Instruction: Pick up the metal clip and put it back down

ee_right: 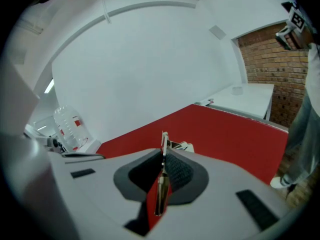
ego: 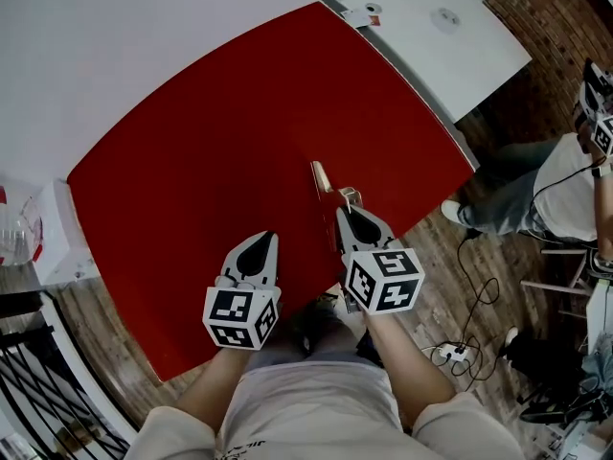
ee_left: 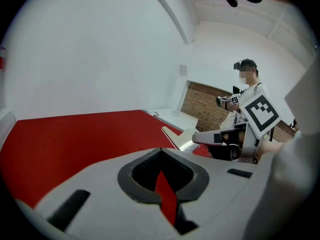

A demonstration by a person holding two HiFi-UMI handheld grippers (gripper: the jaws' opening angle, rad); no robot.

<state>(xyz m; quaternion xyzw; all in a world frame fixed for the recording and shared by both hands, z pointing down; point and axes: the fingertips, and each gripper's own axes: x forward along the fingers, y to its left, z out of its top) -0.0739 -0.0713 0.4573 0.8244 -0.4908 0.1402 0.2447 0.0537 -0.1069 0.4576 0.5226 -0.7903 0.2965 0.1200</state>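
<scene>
The metal clip [ego: 322, 177] hangs above the red table [ego: 192, 171], and my right gripper [ego: 346, 209] is shut on it. In the right gripper view the clip [ee_right: 163, 149] stands edge-on between the dark pads, with its silver end poking past the tips of the right gripper [ee_right: 163, 156]. My left gripper [ego: 269, 237] hovers beside it on the left, shut, with nothing held. From the left gripper view, the left gripper [ee_left: 161, 151] shows only a sliver of red table between its jaws. That view also has the clip [ee_left: 174, 136] sticking out of the right gripper [ee_left: 196, 138].
A white table [ego: 450, 41] adjoins the red one at the far right. A seated person [ego: 565, 185] is at the right, with cables [ego: 469, 338] on the wooden floor. A clear plastic bottle [ee_right: 67, 126] stands off the left edge. A black railing [ego: 38, 372] is at the lower left.
</scene>
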